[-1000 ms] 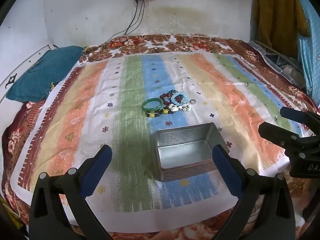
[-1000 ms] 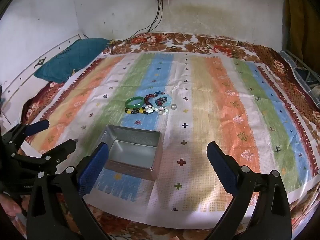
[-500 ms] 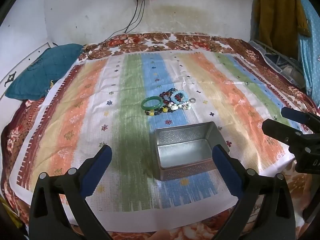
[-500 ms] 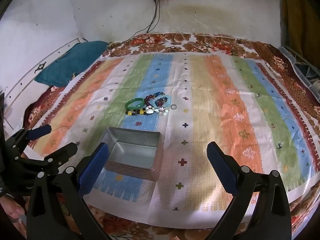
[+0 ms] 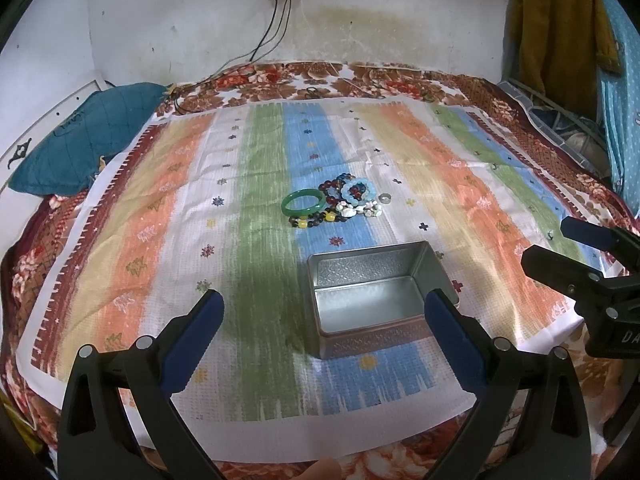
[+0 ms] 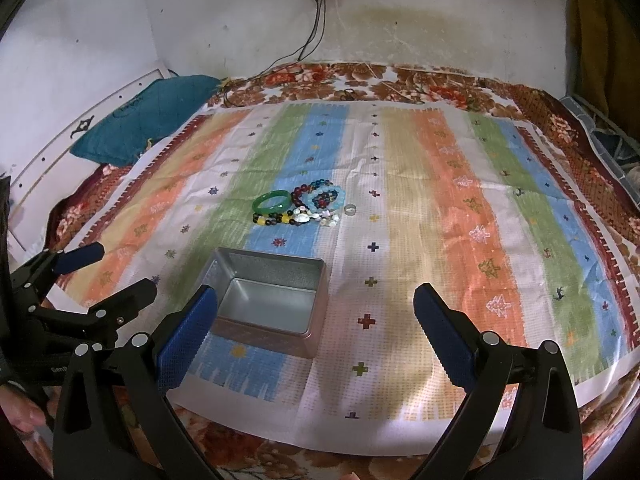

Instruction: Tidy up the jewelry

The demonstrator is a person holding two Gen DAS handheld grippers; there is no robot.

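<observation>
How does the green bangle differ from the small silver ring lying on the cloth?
The green bangle is much larger and glossy green; the small silver ring is tiny and metallic. The bangle sits at the left end of the jewelry pile, against the beads; the ring lies apart at the right. Both lie flat.

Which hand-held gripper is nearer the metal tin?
Left. The left hand-held gripper faces the metal tin, its right finger overlapping the tin's corner; the right hand-held gripper points right of it.
</observation>
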